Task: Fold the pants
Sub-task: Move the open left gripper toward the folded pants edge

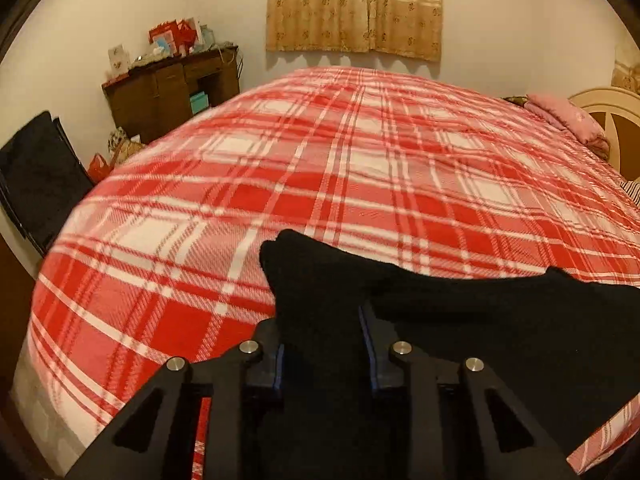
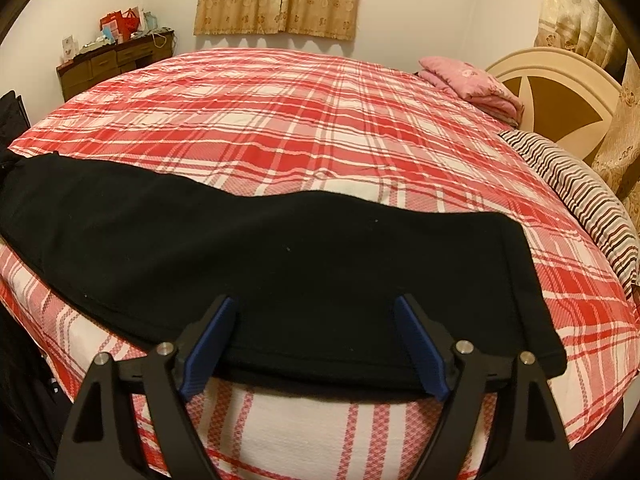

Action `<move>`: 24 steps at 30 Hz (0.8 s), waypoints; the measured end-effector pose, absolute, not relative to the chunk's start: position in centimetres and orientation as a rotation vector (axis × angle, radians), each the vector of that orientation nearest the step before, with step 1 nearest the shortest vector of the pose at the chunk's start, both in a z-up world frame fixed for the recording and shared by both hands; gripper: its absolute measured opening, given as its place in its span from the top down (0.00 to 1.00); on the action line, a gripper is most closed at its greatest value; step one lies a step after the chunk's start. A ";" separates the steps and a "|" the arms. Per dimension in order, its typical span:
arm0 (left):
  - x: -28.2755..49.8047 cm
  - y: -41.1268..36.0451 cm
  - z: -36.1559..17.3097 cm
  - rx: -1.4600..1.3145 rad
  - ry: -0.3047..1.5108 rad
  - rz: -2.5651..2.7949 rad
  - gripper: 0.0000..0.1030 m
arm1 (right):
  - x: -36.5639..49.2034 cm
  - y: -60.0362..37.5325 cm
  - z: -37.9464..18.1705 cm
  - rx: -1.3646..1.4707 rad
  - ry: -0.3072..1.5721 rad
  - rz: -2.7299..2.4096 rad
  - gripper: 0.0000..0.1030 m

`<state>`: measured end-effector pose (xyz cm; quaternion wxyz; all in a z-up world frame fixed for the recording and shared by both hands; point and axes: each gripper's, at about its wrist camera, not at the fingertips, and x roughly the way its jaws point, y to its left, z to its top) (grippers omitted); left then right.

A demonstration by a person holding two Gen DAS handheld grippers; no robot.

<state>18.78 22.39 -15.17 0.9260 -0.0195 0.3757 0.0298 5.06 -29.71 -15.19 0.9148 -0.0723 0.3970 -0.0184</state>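
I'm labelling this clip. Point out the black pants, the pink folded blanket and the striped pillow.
black pants [image 2: 280,252]: right wrist view, middle of the fabric.
pink folded blanket [image 2: 472,80]: right wrist view, top surface.
striped pillow [image 2: 580,184]: right wrist view, upper face.

left gripper: jaws closing narrow, pinching black pants | right gripper: jaws spreading wide, hovering, gripping nothing

No text, label, brand, number or sign can be read in either view. The cards and boxes on the dresser are too small and blurred to show any writing.
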 end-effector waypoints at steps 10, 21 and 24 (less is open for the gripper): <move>19.7 23.3 -16.3 0.008 0.794 0.101 0.73 | 5.1 -29.0 -15.2 -0.140 0.814 -0.027 0.14; 16.1 20.0 -13.7 0.193 0.664 0.244 0.29 | 3.9 -37.0 -11.5 0.180 0.715 -0.042 0.14; 14.4 17.7 -13.2 0.156 0.627 0.183 0.26 | 3.6 -39.4 -10.9 0.210 0.694 -0.149 0.14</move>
